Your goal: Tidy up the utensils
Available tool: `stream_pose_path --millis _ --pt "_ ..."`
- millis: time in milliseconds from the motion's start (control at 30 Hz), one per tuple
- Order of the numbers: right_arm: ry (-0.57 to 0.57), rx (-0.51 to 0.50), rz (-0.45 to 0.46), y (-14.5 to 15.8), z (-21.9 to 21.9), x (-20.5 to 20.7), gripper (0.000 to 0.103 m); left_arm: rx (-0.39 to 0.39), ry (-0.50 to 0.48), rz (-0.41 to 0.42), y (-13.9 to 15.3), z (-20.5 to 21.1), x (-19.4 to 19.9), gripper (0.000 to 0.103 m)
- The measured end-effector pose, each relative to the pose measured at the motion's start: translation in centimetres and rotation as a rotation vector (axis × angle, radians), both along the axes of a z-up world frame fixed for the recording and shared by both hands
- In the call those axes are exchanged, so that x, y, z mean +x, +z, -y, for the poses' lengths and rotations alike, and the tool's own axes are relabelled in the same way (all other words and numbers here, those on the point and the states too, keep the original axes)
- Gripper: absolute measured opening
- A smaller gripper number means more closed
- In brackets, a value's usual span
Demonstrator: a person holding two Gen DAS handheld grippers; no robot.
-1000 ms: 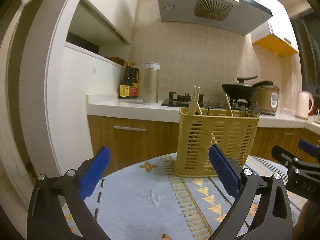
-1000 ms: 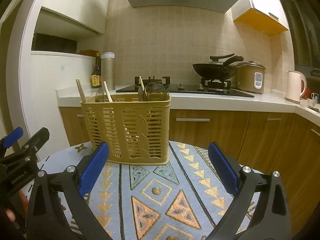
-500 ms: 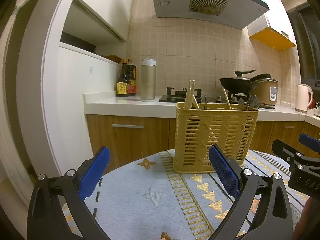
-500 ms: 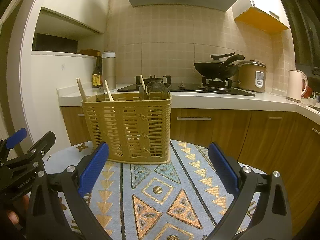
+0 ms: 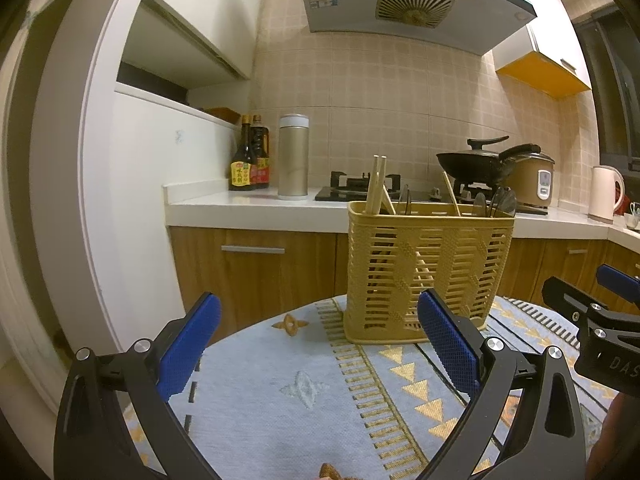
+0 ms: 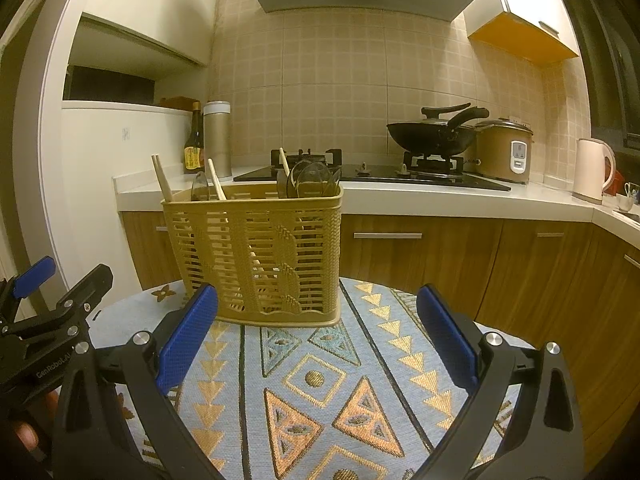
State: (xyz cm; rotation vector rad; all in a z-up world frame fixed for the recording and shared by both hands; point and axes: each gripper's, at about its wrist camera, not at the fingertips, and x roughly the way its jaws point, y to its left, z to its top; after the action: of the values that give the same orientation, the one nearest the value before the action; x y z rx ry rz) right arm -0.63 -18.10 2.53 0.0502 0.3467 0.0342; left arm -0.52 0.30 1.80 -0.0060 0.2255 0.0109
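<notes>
A yellow slatted utensil basket (image 5: 428,272) stands upright on a round table with a patterned cloth (image 5: 304,392); it also shows in the right wrist view (image 6: 256,252). Wooden chopsticks (image 5: 377,184) and dark spoons (image 6: 310,180) stick out of its top. My left gripper (image 5: 320,340) is open and empty, short of the basket and to its left. My right gripper (image 6: 318,328) is open and empty, just in front of the basket. Each gripper shows at the edge of the other's view.
Behind the table runs a kitchen counter (image 6: 440,200) with a gas hob, a wok (image 6: 436,132), a rice cooker (image 6: 504,150), a kettle (image 6: 592,170), sauce bottles (image 5: 250,160) and a metal flask (image 5: 293,156). A white wall block (image 5: 132,208) stands at left.
Both wrist views have tilted slightly upward and the basket sits a little lower and farther in the frames. Both grippers stay open and empty.
</notes>
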Motion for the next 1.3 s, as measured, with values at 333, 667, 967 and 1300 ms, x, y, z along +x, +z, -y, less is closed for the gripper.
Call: stream_pose_path --millis 333,667,967,1300 --pt "-0.001 -0.002 -0.002 -0.03 -0.09 0.09 0.095 0.005 0.003 0.012 0.08 -0.08 -0.12 0.095" --pt "-0.016 -0.011 0.012 -0.02 -0.08 0.09 0.095 -0.022 0.005 -0.011 0.12 -0.59 0.28 0.095" --pt "-0.021 -0.017 0.025 0.01 -0.15 -0.23 0.095 -0.021 0.001 -0.017 0.07 -0.58 0.45 0.095" --pt "-0.018 -0.018 0.023 0.01 -0.29 -0.27 0.095 -0.020 0.000 -0.017 -0.04 -0.57 0.39 0.095"
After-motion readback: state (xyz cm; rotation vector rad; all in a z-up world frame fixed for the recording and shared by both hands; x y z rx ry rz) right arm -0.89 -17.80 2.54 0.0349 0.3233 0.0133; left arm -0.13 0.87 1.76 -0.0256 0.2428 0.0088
